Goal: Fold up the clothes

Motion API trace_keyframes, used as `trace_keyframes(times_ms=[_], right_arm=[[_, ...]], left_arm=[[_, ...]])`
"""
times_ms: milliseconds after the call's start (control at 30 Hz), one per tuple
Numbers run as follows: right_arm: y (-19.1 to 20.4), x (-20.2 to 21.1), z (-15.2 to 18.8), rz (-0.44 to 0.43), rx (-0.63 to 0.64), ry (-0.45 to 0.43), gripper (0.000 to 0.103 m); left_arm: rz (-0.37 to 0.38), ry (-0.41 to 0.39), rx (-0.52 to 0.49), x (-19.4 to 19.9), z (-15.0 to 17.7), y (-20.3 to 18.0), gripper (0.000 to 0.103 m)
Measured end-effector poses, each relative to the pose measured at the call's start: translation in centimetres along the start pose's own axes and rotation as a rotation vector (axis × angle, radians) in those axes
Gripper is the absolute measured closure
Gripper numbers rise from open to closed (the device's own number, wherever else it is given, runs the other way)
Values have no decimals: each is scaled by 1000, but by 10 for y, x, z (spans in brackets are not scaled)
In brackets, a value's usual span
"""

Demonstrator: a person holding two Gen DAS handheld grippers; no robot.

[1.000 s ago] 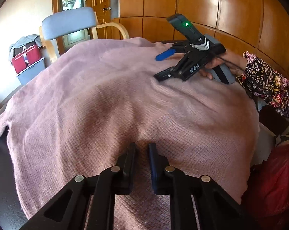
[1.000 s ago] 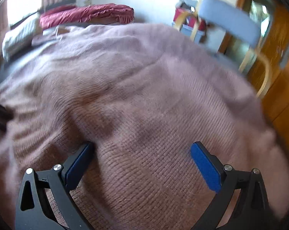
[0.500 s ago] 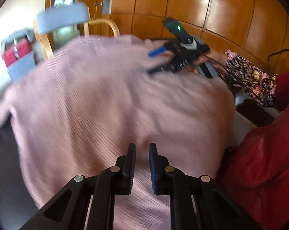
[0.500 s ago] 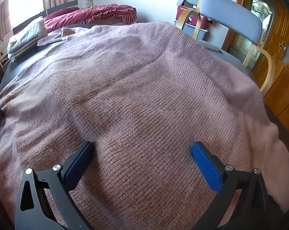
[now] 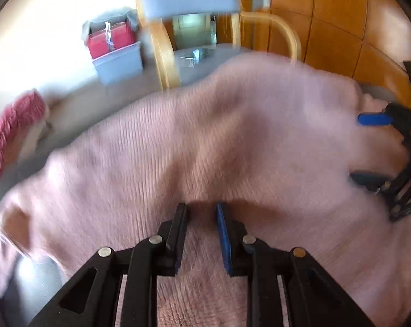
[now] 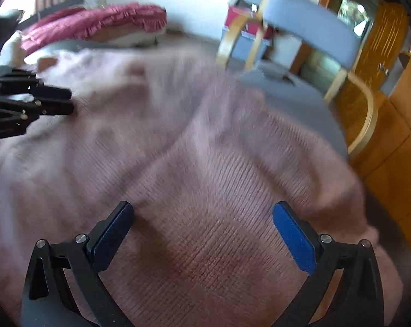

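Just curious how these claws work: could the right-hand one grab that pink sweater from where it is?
Probably yes. The right gripper is wide open, and the pink sweater lies directly between and ahead of its fingers, with nothing in the way.

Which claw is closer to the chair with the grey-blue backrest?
Likely the right. The right claw sits open over the pink sweater on the side by the chair; the left claw is across the sweater, farther away.

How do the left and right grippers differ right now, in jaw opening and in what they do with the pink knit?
The left gripper has its jaws nearly together, with a raised fold of the pink knit garment between them; the right gripper has its jaws spread wide, gripping nothing. The left sits at a lifted ridge; the right lies over flat cloth. Both are black-framed, blue-padded, and over the same garment.
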State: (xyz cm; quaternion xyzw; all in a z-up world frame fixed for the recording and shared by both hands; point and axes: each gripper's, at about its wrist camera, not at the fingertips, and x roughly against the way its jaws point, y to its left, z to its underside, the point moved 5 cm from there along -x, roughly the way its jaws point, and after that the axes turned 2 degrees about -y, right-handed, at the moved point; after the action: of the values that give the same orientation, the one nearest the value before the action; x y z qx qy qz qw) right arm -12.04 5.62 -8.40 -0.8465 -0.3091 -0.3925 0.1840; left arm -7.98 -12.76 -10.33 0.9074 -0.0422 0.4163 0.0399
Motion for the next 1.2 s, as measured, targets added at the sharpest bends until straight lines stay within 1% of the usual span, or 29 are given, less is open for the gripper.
trace_keyframes(times_ms=[67,100,167,233,267,367,400,433,467,533,567,633,700,733,800,833,900,967,1000,1033,1133,1167,1200], right_arm=[[-6,-9,0,2,-23,19,0],[-6,-6,6,-9,-8,19,0],[-5,1,16,-32,22,20,0],[-3,7,26,-51,53,24,0],[1,7,26,-48,70,35,0],[7,7,16,-72,121,90,0],[5,7,6,-90,105,79,0],[2,10,-6,-110,80,52,0],[-3,15,-23,-130,32,-12,0],[-14,23,-54,-142,-55,-119,0],[-21,21,-70,-135,-93,-151,0],[-30,1,-88,-121,-134,-130,0],[-40,-18,-107,-107,-174,-109,0],[-45,-28,-116,-99,-195,-99,0],[-54,-48,-134,-85,-235,-78,2],[-59,-57,-143,-78,-255,-67,7],[-66,-77,-160,-61,-283,-43,14],[-64,-91,-153,-49,-256,-17,20],[-64,-97,-147,-50,-251,-9,22],[-64,-102,-141,-51,-246,-2,23],[-66,-115,-124,-59,-238,12,23],[-70,-112,-120,-77,-256,-13,25],[-72,-111,-120,-78,-267,-23,30]], left_arm=[[29,-18,-4,11,16,1,81],[43,-21,-6,16,24,2,81],[69,-6,-13,25,37,2,81],[99,21,-32,30,43,0,81],[113,29,-30,32,41,1,81],[146,29,14,34,12,10,81],[158,29,29,34,2,14,81],[166,6,69,35,-13,20,81],[165,-38,134,35,-31,30,81],[133,-111,258,29,-62,53,81],[119,-138,318,22,-76,65,81],[69,-163,437,0,-95,88,81],[38,-141,533,-29,-101,107,81],[20,-112,557,-45,-99,114,81],[-32,-31,556,-78,-87,123,81],[-48,-21,539,-87,-82,123,82],[-47,-69,483,-86,-71,115,81],[-15,-103,485,-82,-61,113,80],[24,-114,510,-81,-57,116,79],[76,-126,544,-82,-54,122,78],[240,-162,667,-86,-45,139,78],[266,-168,691,-87,-44,142,79],[279,-171,704,-88,-44,143,79]])
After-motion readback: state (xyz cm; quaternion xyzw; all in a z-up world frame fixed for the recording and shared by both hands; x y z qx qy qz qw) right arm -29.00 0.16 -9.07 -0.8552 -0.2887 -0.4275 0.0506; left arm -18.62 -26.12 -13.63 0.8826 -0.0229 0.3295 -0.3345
